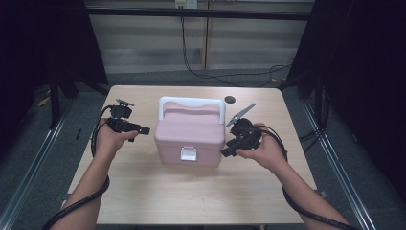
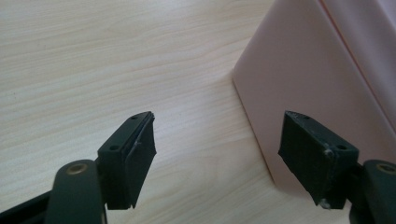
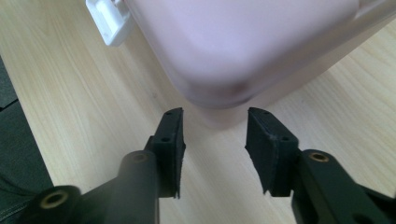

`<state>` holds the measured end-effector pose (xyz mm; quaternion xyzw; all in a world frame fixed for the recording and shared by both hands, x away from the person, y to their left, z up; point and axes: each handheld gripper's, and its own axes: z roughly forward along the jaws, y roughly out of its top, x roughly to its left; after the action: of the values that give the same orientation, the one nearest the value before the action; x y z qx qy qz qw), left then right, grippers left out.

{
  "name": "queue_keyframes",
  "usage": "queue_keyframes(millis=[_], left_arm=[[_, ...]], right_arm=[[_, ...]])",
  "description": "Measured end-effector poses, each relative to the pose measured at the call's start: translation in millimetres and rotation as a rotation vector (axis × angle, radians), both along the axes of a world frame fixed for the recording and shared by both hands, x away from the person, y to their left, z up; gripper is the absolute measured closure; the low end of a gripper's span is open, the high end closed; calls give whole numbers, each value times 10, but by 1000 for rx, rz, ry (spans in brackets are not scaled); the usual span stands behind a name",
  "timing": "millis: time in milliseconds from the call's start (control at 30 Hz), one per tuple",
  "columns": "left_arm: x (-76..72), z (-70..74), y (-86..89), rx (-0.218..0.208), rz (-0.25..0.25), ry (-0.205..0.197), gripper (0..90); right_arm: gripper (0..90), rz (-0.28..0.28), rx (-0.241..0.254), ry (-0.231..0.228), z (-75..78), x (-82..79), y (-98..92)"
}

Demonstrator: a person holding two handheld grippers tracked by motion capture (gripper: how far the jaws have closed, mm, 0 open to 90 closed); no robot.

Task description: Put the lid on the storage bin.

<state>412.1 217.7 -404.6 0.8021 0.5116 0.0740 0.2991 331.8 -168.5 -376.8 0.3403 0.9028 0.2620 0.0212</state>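
A pink lidded box (image 1: 191,136) with a white handle (image 1: 191,103) and a white front latch (image 1: 187,154) stands in the middle of the wooden table (image 1: 143,191). My left gripper (image 1: 145,130) hovers just left of the box, pointing at its side. In the left gripper view its jaws (image 2: 219,140) stand open over bare wood, with the box wall (image 2: 317,70) close beyond the right jaw. My right gripper (image 1: 225,152) is at the box's front right corner. Its jaws (image 3: 215,140) are open, apart from the box corner (image 3: 243,42), with the latch (image 3: 109,21) farther off.
A small dark round object (image 1: 230,99) lies near the table's far edge, behind the box. Black cables (image 1: 225,76) run over the floor beyond the table. Dark curtains flank both sides. Bare tabletop stretches in front of the box.
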Motion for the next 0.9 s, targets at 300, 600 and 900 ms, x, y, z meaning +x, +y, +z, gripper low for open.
queue_keyframes(millis=[300, 600, 900], left_arm=[[-69, -89, 34, -11, -9, 5, 228], [-135, -152, 93, -16, -6, 2, 215], [-197, -212, 155, -26, -8, 12, 179]], right_arm=[[396, -19, 6, -12, -58, -35, -43], [303, -10, 12, -24, -106, -97, -47], [235, -9, 14, -33, -167, -137, -73]])
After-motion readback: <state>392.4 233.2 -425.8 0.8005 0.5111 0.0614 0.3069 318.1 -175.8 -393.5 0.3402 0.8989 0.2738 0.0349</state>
